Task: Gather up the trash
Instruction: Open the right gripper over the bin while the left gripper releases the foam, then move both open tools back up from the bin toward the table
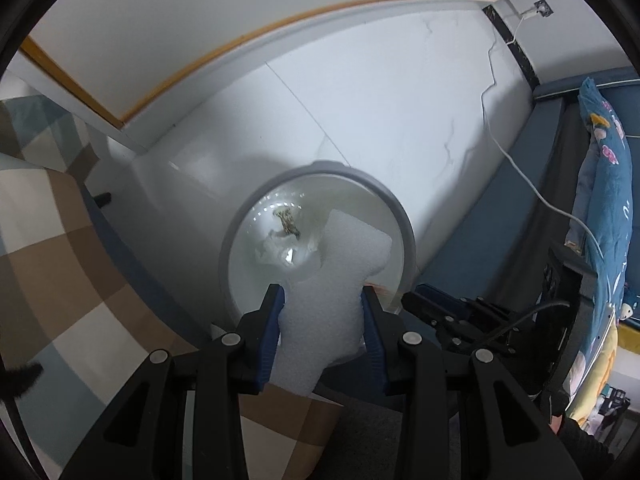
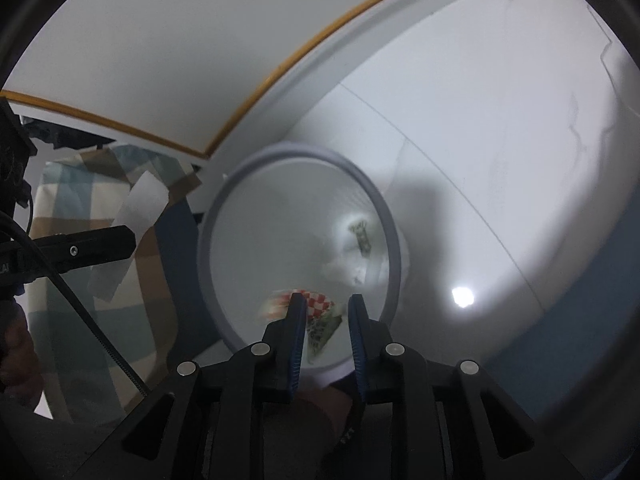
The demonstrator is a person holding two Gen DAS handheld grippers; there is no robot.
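Note:
A round white trash bin with a grey rim [image 1: 404, 224] [image 2: 224, 196] stands on the white floor. Crumpled paper and scraps [image 1: 286, 224] [image 2: 360, 232] lie at its bottom. My left gripper [image 1: 322, 296] is shut on a white foam sheet [image 1: 340, 280] and holds it over the bin's mouth. My right gripper [image 2: 326, 304] is open above the bin. A blurred red-and-white checkered wrapper [image 2: 316, 312] is just beyond its fingertips, inside the bin's mouth and free of the pads. The foam sheet [image 2: 140, 204] and the left gripper [image 2: 80, 252] also show in the right wrist view.
A checkered brown, white and blue bedcover [image 1: 52, 240] [image 2: 100, 312] lies left of the bin. A dark blue bed frame [image 1: 500, 220] with a floral quilt [image 1: 604, 200] is on the right. A white cable [image 1: 520, 172] runs from a wall socket [image 1: 542, 8].

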